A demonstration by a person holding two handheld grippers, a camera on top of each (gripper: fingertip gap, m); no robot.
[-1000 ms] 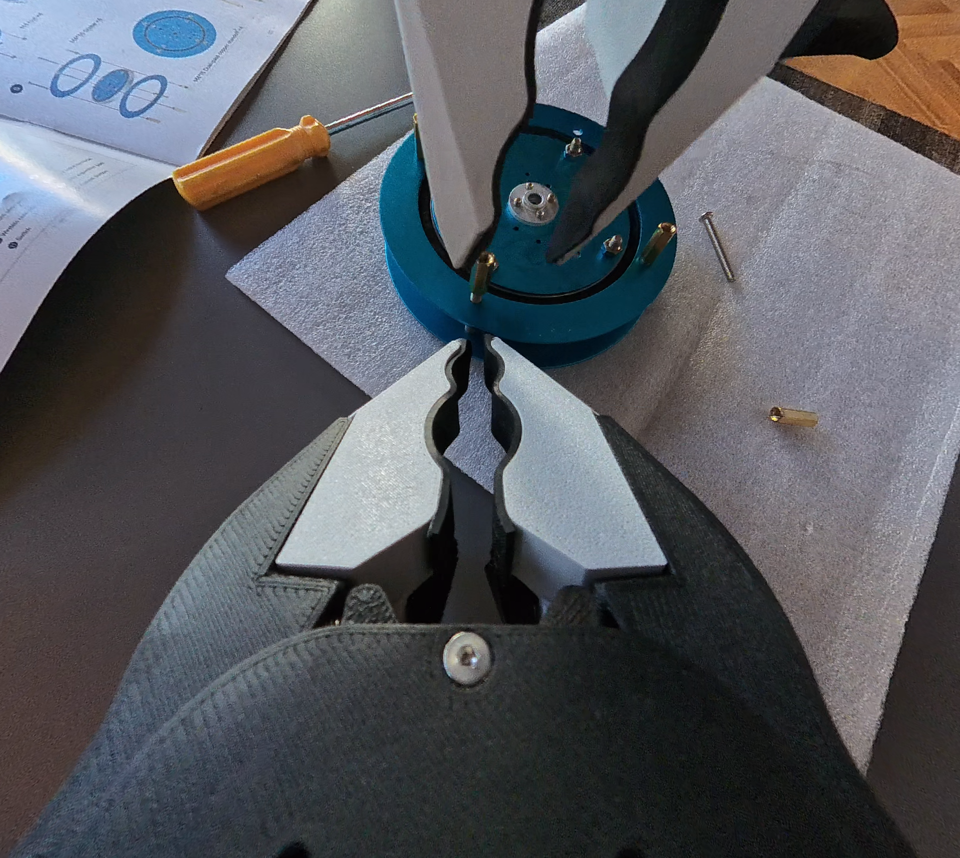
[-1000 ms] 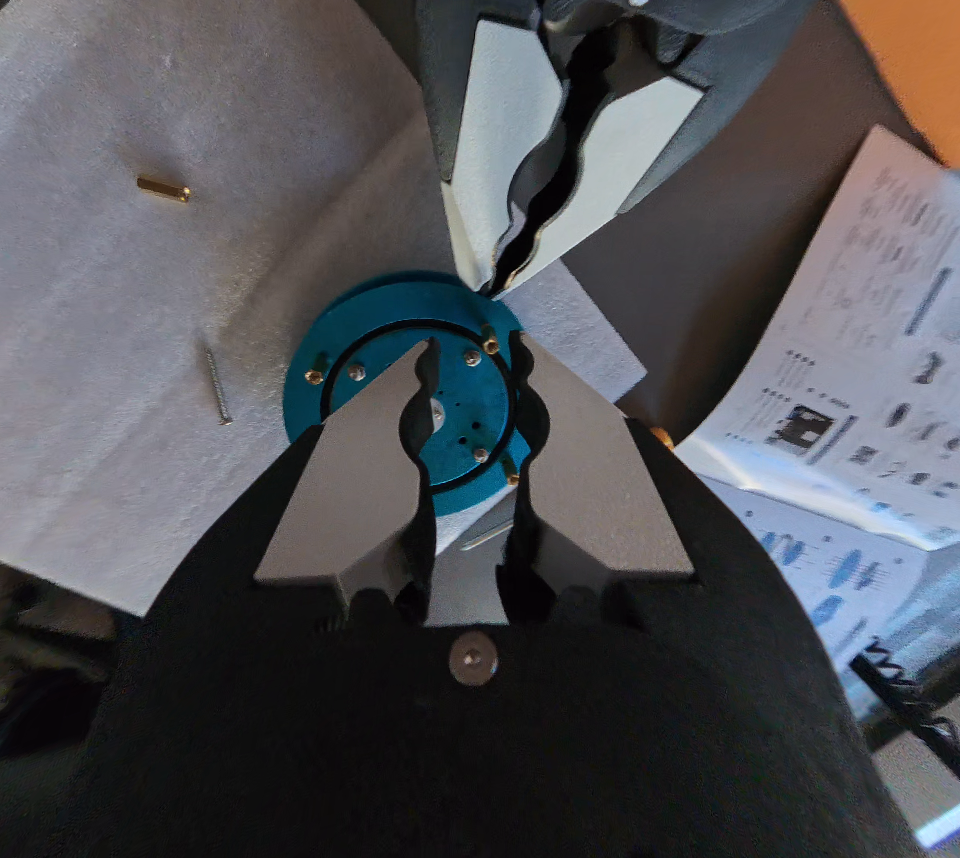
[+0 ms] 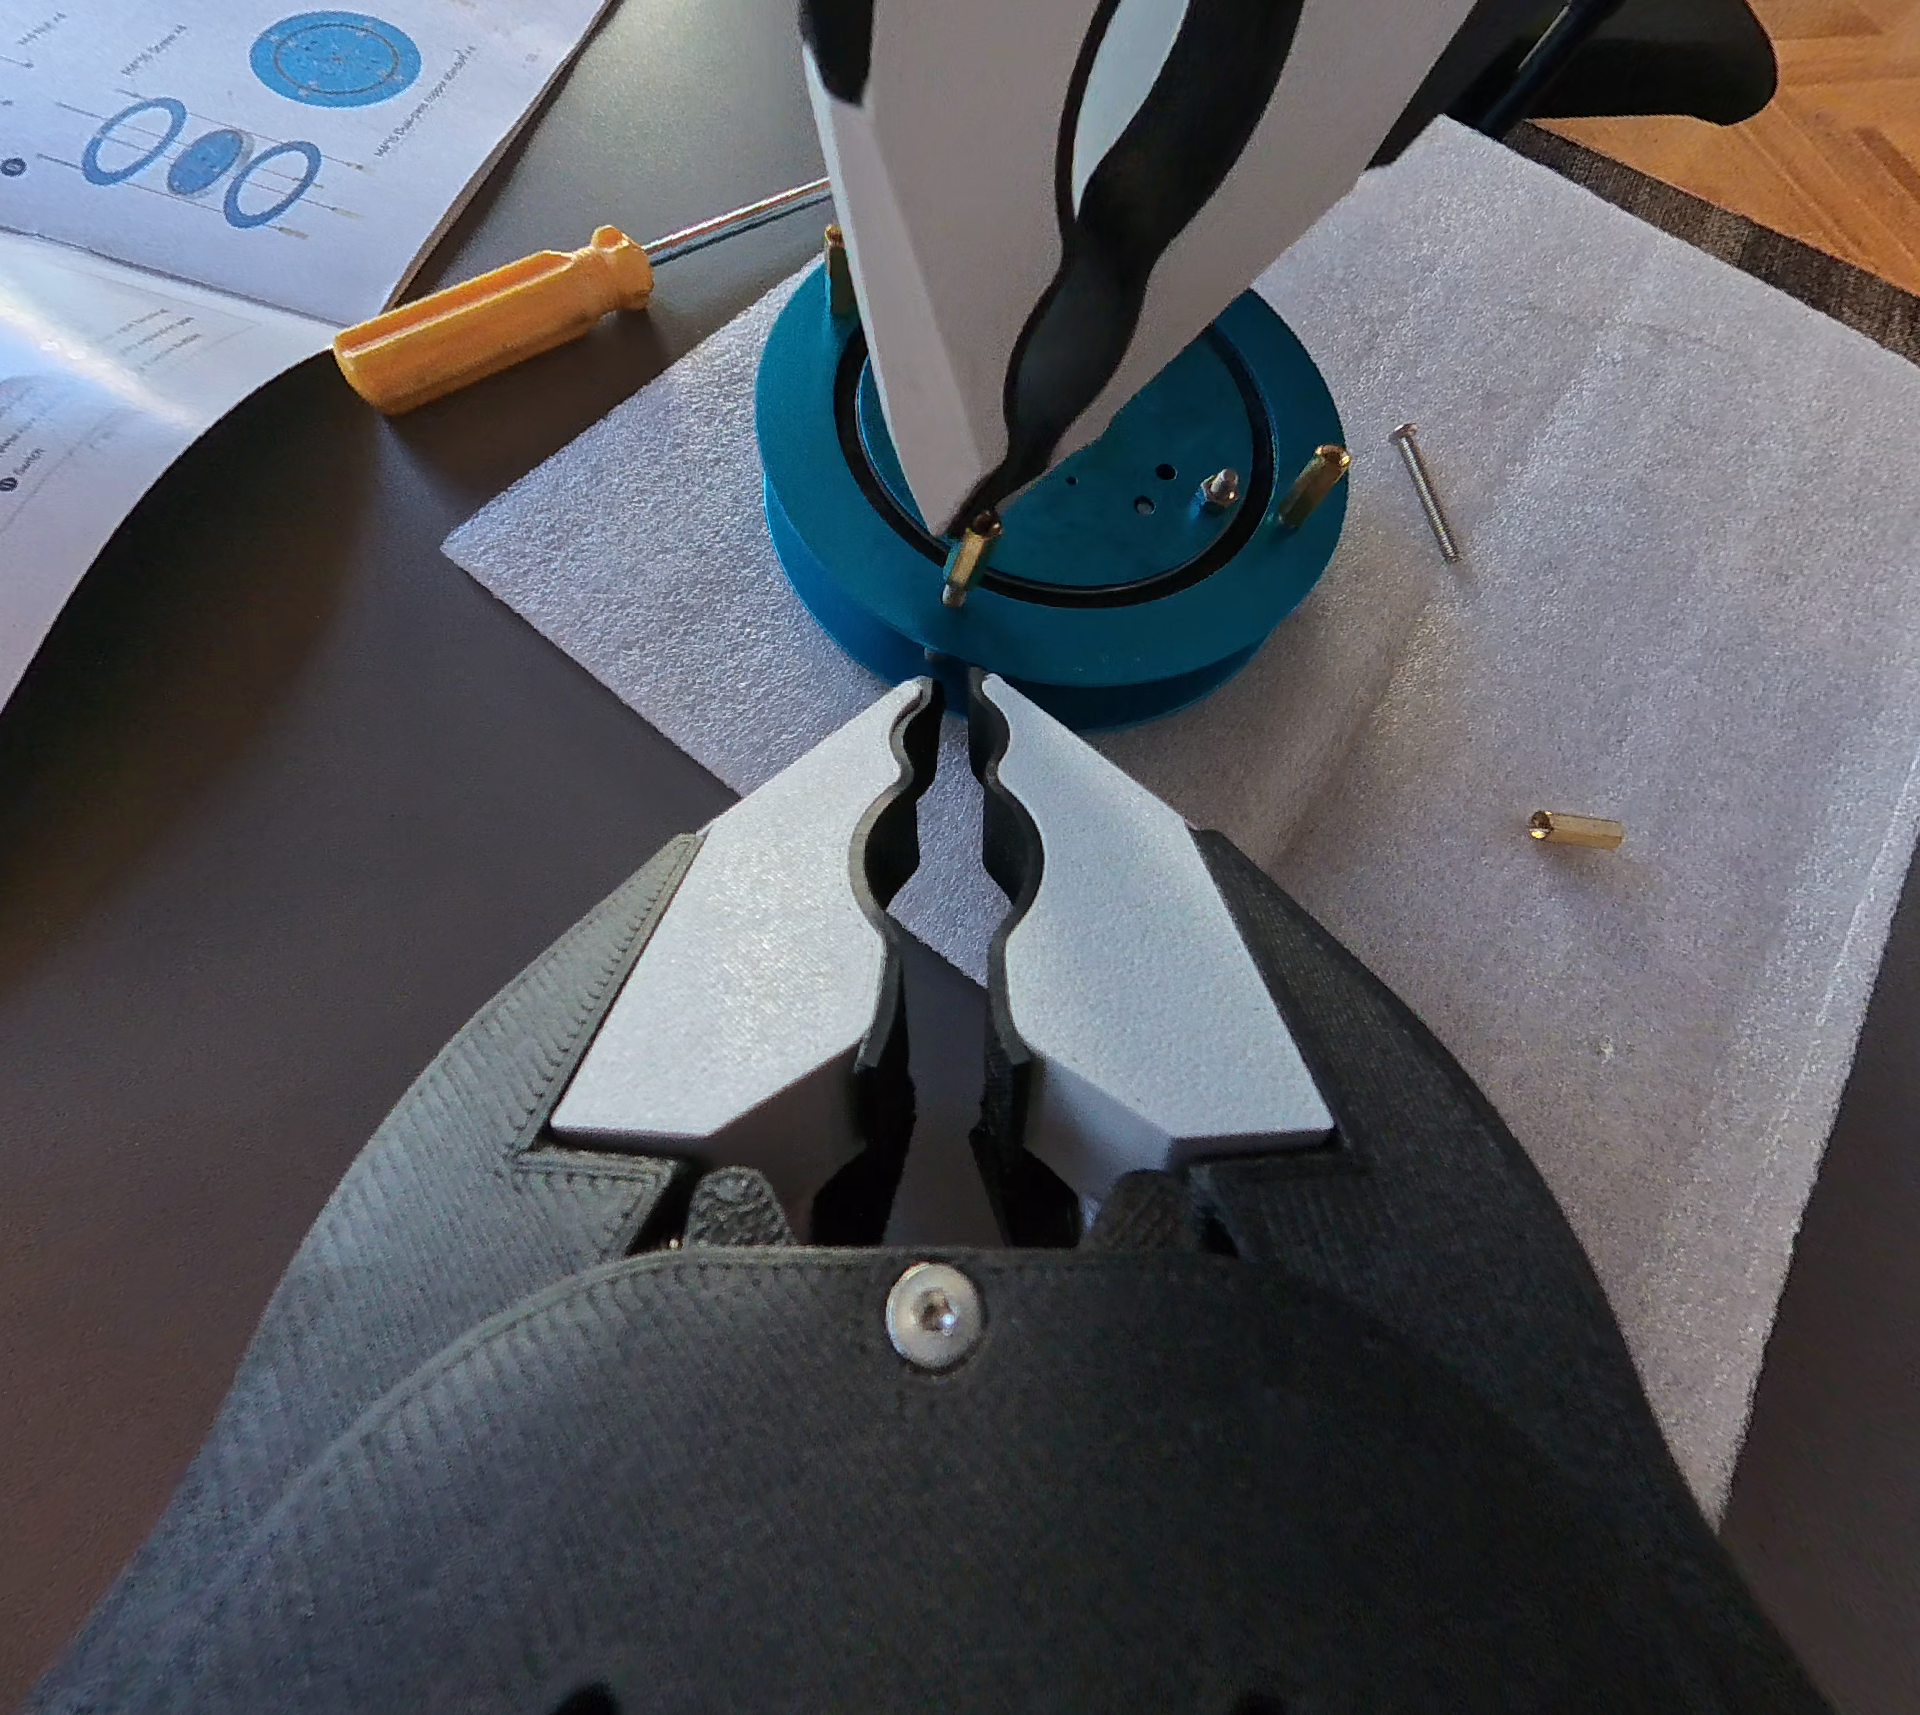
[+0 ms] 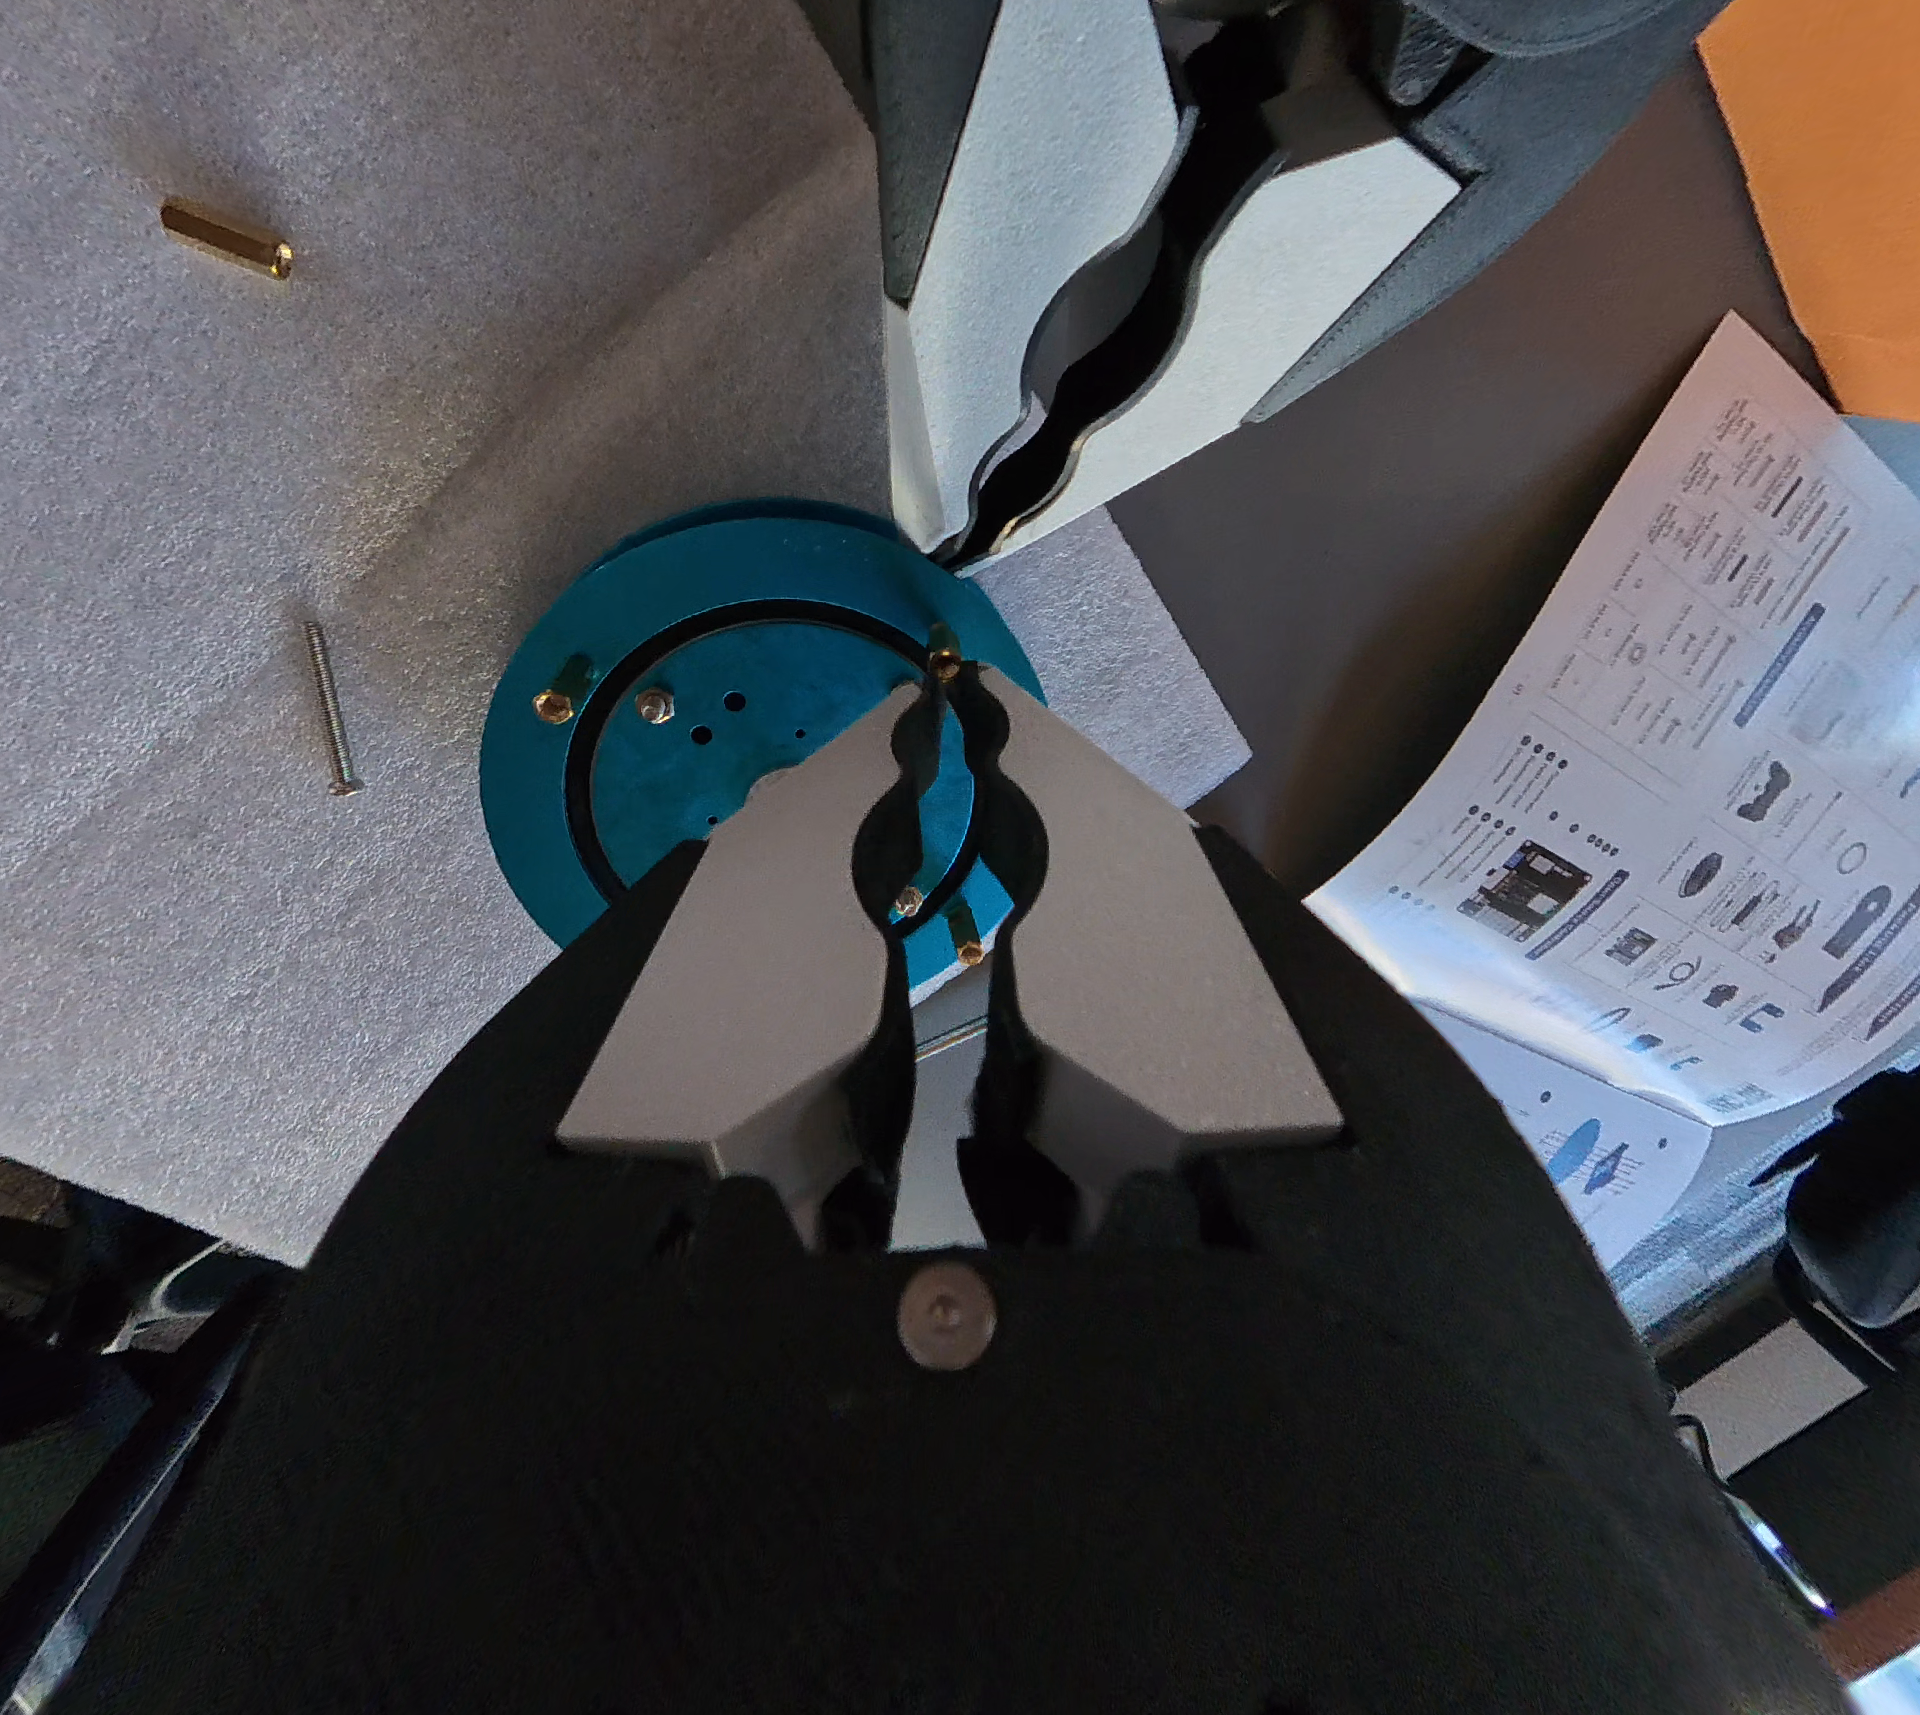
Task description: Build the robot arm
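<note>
The left wrist view alone showed the orange-handled screwdriver [image 3: 499,325] on the dark surface [image 3: 312,782]. Compared with a second before, the right claw [image 4: 940,683] had narrowed and pinched a brass standoff [image 3: 971,559] on the blue wheel hub [image 3: 1091,626]. The left claw [image 3: 951,689] was nearly together, empty, at the hub's edge; three standoffs stood upright, and one loose standoff [image 3: 1574,830] and one screw [image 3: 1425,493] lay on the foam sheet [image 3: 1558,626].

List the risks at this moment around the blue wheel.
The right claw pinches at a tilted brass standoff on the round blue metal wheel; it may slip. The left claw, nearly shut, only touches the wheel's rim, so it might slide on the white foam sheet.
</note>
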